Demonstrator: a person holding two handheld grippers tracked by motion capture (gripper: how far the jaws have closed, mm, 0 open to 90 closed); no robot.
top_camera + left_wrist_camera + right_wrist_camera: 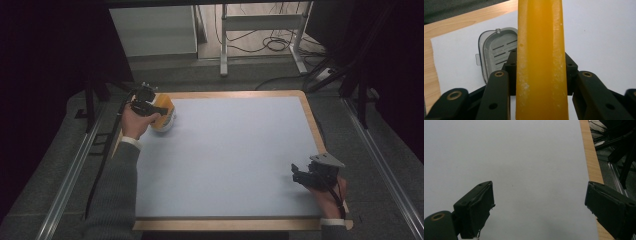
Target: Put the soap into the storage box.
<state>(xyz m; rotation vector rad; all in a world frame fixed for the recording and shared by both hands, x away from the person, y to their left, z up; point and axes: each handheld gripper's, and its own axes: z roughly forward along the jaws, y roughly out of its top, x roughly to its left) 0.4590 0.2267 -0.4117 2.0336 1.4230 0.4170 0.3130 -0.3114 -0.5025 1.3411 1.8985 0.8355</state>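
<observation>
High view: at the table's ten o'clock corner, the left gripper (159,111) pinches a yellow-orange plastic container (164,114) over a pale blue mat (230,160) that covers a light wooden tabletop (310,117). At four o'clock, the right gripper (299,175) rests near the mat's edge in a person's hand (327,196), well apart from the container.

The left gripper view adds what the overhead camera cannot: the black jaws press against both sides of the container's narrow, scuffed yellow-orange wall (541,62), and behind it, at about ten o'clock, a grey rounded plastic lid (496,51) lies on the mat, its slotted inner face upward. What the container holds cannot be told.

The right gripper view shows that gripper's jaws spread wide (539,207) above bare mat, the wooden edge (590,152) running past at one o'clock. No label or writing is legible in any view.
</observation>
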